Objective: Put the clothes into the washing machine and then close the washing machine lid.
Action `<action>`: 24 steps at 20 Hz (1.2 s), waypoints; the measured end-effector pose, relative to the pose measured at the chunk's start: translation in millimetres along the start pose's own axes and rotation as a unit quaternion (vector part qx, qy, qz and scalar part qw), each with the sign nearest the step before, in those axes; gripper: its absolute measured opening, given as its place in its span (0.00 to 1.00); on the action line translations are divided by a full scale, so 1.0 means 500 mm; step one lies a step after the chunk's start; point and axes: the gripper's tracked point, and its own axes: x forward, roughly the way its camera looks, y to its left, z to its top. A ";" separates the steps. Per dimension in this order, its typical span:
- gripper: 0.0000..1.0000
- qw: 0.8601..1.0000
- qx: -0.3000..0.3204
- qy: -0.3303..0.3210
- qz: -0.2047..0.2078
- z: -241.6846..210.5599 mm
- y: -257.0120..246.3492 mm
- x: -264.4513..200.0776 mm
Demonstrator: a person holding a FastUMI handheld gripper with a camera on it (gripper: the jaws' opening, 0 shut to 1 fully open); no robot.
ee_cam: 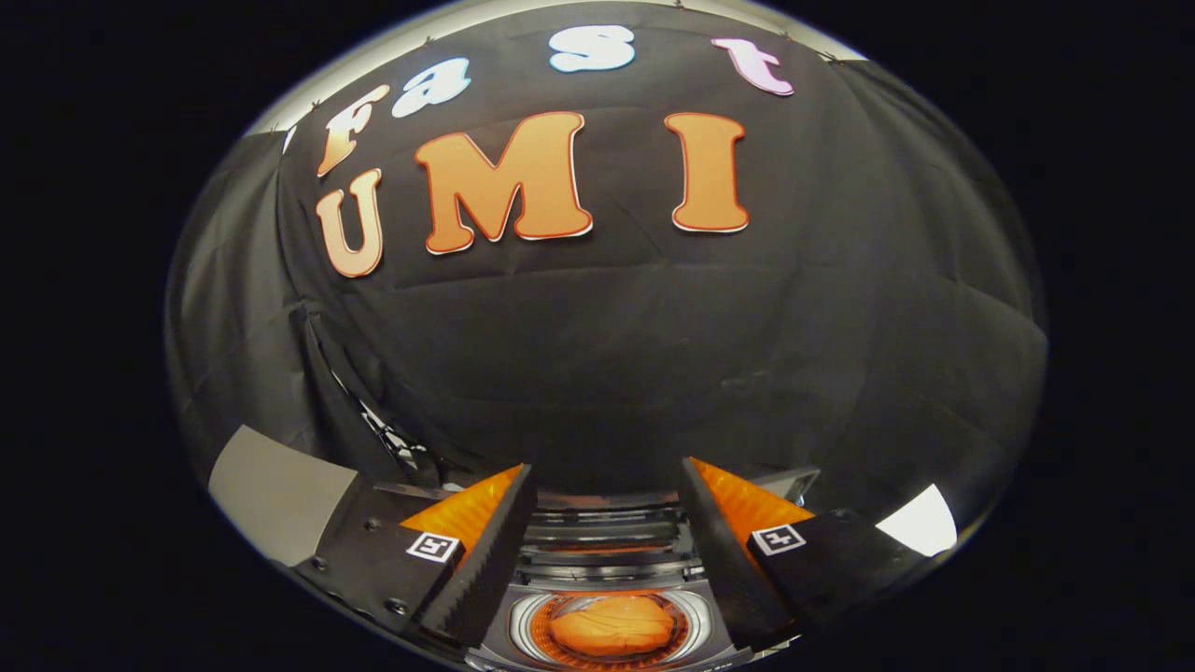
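My gripper is spread open, nothing between the fingers, ridged pads facing in. Low in the frame, past the fingertips, sits the washing machine, its round drum ringed in shiny metal. The clothes lie inside the drum at bottom center, a soft rumpled orange lump, so loading looks done. I'm probably held high and open to go for the lid, which I can't pick out clearly.
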 end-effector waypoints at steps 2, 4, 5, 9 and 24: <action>0.98 1.000 -0.006 -0.004 0.001 0.009 0.011 0.040; 0.98 1.000 -0.013 0.002 0.004 0.004 0.020 0.075; 0.98 1.000 -0.015 0.007 0.005 0.000 0.025 0.092; 0.98 0.999 -0.017 0.035 0.009 -0.032 0.038 0.135; 0.99 0.999 -0.010 0.039 0.011 -0.057 0.038 0.126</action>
